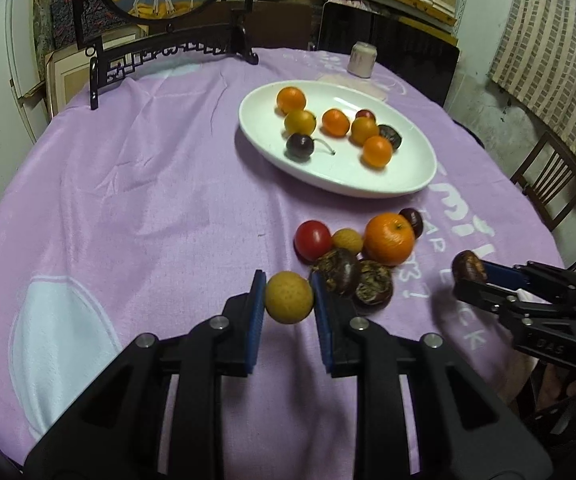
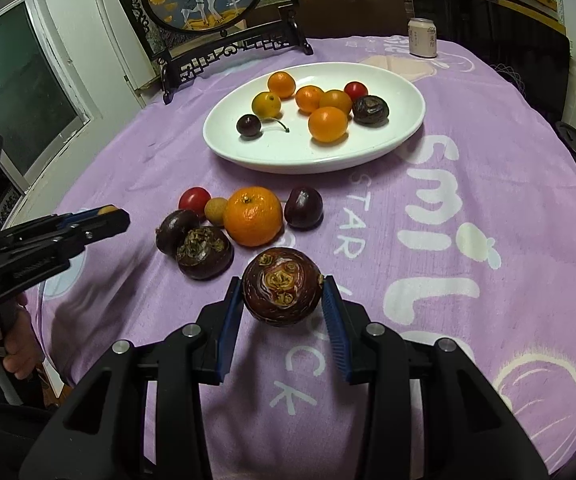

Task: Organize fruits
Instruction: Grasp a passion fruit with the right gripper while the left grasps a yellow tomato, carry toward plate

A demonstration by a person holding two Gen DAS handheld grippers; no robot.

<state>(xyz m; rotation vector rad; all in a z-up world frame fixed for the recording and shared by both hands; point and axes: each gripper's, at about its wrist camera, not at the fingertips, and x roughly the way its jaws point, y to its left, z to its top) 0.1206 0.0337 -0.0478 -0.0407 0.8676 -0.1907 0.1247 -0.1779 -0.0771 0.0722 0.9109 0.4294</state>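
Observation:
My left gripper point(image 1: 288, 294) is shut on a small yellow-brown longan point(image 1: 288, 298), held above the cloth near the loose fruit pile. My right gripper point(image 2: 283, 300) is shut on a dark brown water chestnut point(image 2: 281, 286); it also shows in the left wrist view point(image 1: 470, 267). A white oval plate point(image 1: 388, 184) point(image 2: 247, 152) holds several small oranges, a cherry, a cherry tomato and a water chestnut. On the cloth lie a mandarin point(image 2: 252, 216), a red tomato point(image 2: 194, 199), a longan point(image 2: 215, 210), a dark cherry point(image 2: 303, 207) and two water chestnuts point(image 2: 203, 258).
The round table has a purple cloth point(image 1: 147, 200) with white lettering. A black-framed deer screen point(image 2: 207, 4) stands at the back left. A small can point(image 2: 422, 38) stands behind the plate. A wooden chair point(image 1: 548, 184) is at the right.

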